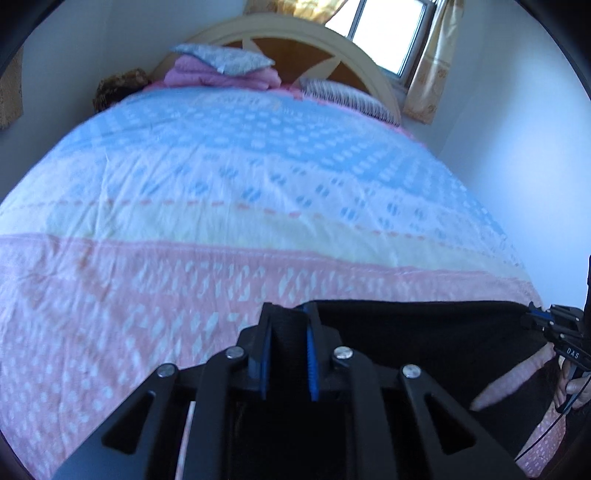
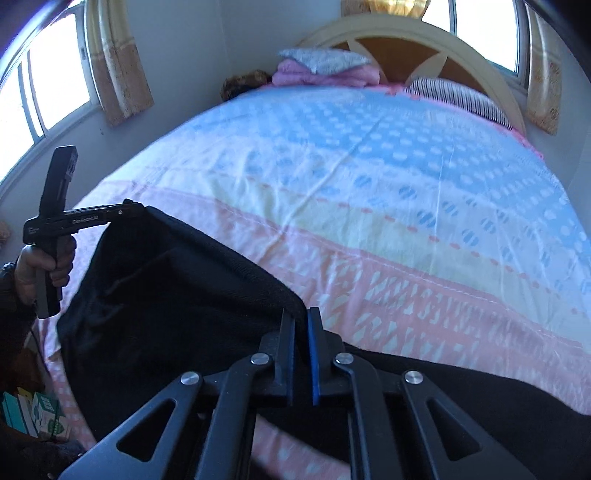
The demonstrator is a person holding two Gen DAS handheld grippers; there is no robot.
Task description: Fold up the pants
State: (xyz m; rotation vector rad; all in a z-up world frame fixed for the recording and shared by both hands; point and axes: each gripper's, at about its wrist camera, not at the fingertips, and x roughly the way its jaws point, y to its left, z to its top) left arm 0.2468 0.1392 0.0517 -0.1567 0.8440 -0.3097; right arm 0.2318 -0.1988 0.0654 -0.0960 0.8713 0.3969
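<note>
Holding the pants [image 2: 177, 295] between them: two hand-held grippers, one at each end of the waistband.

Left hand-held gripper [image 1: 289, 332]: clenched on a fold of black cloth, which fills the gap between its blue-faced fingers [image 1: 312, 354]. Also seen from the right wrist view, at the far left, where it pinches the upper corner of the garment; a hand [image 2: 40, 266] grips its handle.

Right hand-held gripper [image 2: 301, 339]: jaws drawn nearly together on the edge of the waistband, the black hem running into the narrow gap. Seen from the left wrist view at the far right edge [image 1: 546, 321], nipping the other corner.

Pants: black, thick knit. Top edge stretched between the two grippers, raised off the bed [image 1: 221, 184]; the rest hangs down and trails over the near edge of the bed.

Bed: cover in bands, pink at the near edge, then pale yellow, then blue with white dots toward the head.

Head of bed: curved cream and wood headboard [image 2: 406, 33]; pink folded blanket [image 1: 221, 77] with a grey patterned pillow [image 1: 225, 61] on top at the far left corner; striped pillow [image 2: 458, 96] at the far right corner.

Beyond: windows with yellow curtains [image 2: 122, 74].
</note>
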